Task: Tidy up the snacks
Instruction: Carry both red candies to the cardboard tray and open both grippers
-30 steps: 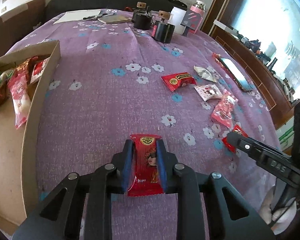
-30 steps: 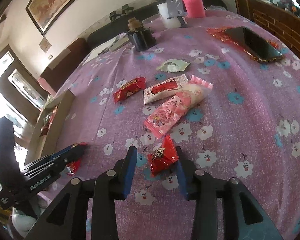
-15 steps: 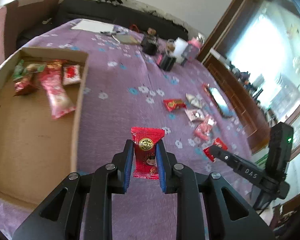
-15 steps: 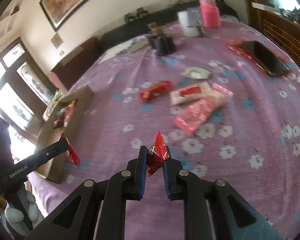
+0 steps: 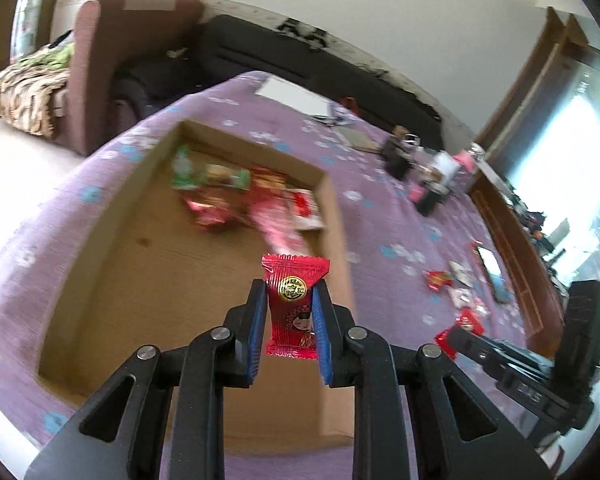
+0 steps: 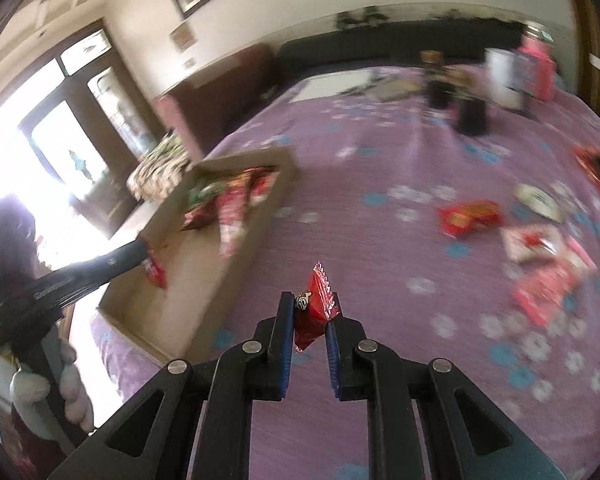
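Observation:
My left gripper (image 5: pixel 290 306) is shut on a red snack packet with a gold seal (image 5: pixel 294 304) and holds it above the near right part of the open cardboard box (image 5: pixel 152 280). Several snacks (image 5: pixel 236 196) lie at the box's far end. My right gripper (image 6: pixel 309 316) is shut on a small red snack packet (image 6: pixel 315 308), held above the purple flowered cloth to the right of the box (image 6: pixel 256 224). The left gripper with its packet (image 6: pixel 153 268) shows over the box in the right wrist view. The right gripper (image 5: pixel 452 340) shows at the lower right of the left wrist view.
Loose snacks lie on the cloth: a red packet (image 6: pixel 470 216), a white and red one (image 6: pixel 532 242), a pink one (image 6: pixel 548 292), a pale one (image 6: pixel 538 200). Dark jars (image 6: pixel 470 112), a white cup (image 6: pixel 502 76) and a pink bottle (image 6: pixel 538 68) stand at the far side. A phone (image 5: pixel 490 264) lies right.
Both grippers have swung left with their packets. The left one went from above the cloth to above the box. The right one rose and moved toward the box.

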Motion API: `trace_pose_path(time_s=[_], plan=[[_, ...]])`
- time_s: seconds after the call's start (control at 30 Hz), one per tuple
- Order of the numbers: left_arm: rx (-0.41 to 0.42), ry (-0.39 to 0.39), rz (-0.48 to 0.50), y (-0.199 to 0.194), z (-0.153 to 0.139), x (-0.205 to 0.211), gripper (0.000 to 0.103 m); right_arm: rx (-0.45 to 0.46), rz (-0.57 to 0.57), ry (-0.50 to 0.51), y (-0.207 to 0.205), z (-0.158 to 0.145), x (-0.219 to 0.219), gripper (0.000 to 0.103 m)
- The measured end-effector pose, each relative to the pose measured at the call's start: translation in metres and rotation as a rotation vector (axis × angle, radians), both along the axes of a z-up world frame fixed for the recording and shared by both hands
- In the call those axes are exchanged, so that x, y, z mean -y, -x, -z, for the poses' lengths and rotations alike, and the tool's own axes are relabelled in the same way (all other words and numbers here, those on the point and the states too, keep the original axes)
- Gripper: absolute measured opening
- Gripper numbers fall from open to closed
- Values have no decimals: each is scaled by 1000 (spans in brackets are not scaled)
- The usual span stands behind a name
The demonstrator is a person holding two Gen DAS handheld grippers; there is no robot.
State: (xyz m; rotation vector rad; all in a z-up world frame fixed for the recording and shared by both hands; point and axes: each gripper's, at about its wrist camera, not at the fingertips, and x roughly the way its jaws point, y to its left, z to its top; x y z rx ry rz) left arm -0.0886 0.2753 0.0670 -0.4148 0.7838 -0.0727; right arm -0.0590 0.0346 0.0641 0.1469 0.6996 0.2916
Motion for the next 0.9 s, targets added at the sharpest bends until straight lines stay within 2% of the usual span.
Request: trace_pose_path(time_s=[0.27,0.4,0.53,0.8,0.9], plan=[[-67,-17,-53,-27,18,-35,20,1,-146,78,-47,-12,-81,14],[-94,-34,-60,-43,23,-46,20,-45,-213,60,-78,-7,-114,14],[-117,-43,-63,-55,28,-53,20,-97,-239,106,-109,8,-144,14],[-153,-14,-85,-62,36,-63,20,-159,-254,101,-134,27,-157,19],[-146,-9,-89,-59,33,-63,21,-137,-257,89,-134,22,-156,30]])
